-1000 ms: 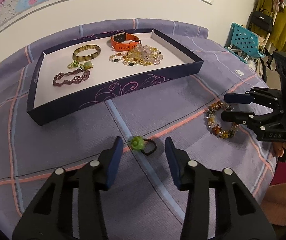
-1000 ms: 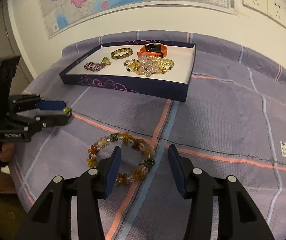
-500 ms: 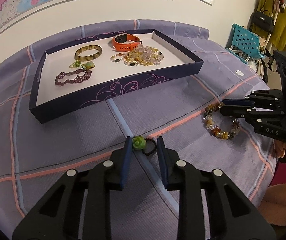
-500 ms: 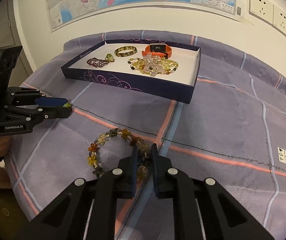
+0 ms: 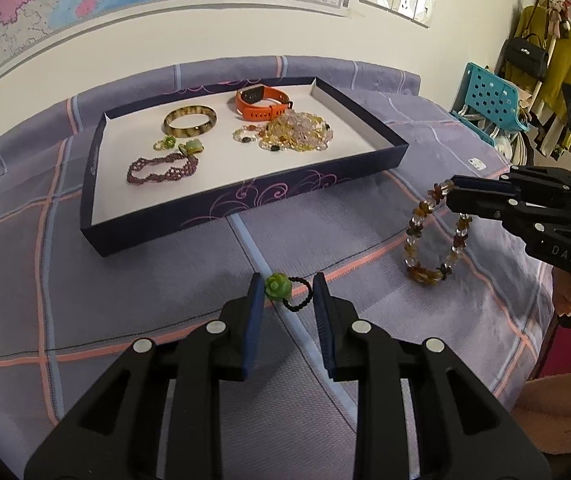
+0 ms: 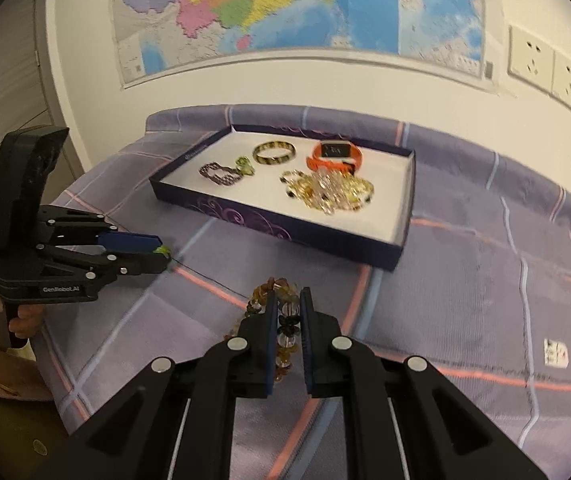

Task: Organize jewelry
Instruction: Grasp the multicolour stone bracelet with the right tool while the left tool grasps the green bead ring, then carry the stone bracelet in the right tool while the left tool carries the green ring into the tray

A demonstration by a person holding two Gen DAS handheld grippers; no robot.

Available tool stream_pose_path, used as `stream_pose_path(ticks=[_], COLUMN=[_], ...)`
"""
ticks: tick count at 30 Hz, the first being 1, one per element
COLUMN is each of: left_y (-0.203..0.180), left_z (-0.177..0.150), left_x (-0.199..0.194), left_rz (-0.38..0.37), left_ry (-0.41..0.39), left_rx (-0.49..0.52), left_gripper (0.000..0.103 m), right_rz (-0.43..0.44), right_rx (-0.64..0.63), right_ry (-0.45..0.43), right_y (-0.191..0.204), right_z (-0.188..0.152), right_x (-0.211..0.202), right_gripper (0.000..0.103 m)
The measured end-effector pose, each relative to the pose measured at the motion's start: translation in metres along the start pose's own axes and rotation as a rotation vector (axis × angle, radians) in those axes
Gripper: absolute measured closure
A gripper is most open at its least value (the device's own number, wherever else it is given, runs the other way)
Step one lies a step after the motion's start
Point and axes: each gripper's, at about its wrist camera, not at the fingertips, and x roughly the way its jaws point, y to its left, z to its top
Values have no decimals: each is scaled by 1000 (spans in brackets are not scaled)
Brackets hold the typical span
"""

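A person tidying jewellery works two grippers over a checked purple tablecloth (image 5: 133, 280). The right gripper (image 6: 287, 312) is clamped on one side of a flower-bead bracelet (image 5: 433, 236), which hangs as a limp loop with its lower end near the cloth; light and floppy, it looks best pinched on the strand rather than on a single smooth bead. The left gripper (image 5: 287, 294) has closed on a small green-rose ring (image 5: 285, 290) on the cloth, flower against one pad. Only the left view shows the dangling loop; the right shows beads between its pads. The tray (image 5: 245, 196) sits beyond, already holding several pieces.
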Motion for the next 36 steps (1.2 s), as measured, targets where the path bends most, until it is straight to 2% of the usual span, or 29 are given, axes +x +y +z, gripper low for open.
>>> stream_pose_path(ticks=[16,36], left_y=[12,24], left_z=[22,49], left_x=[-19,-22], left_rz=[37,75], left_ry=[-65,-113], left_rx=[-16,-34], left_gripper=[78,78], right_rz=[-8,-10], right_rx=[-50,-87], right_ry=[-74,-123], right_y=[6,6], right_z=[31,66], right_x=[-9,-7], right_gripper=[94,94])
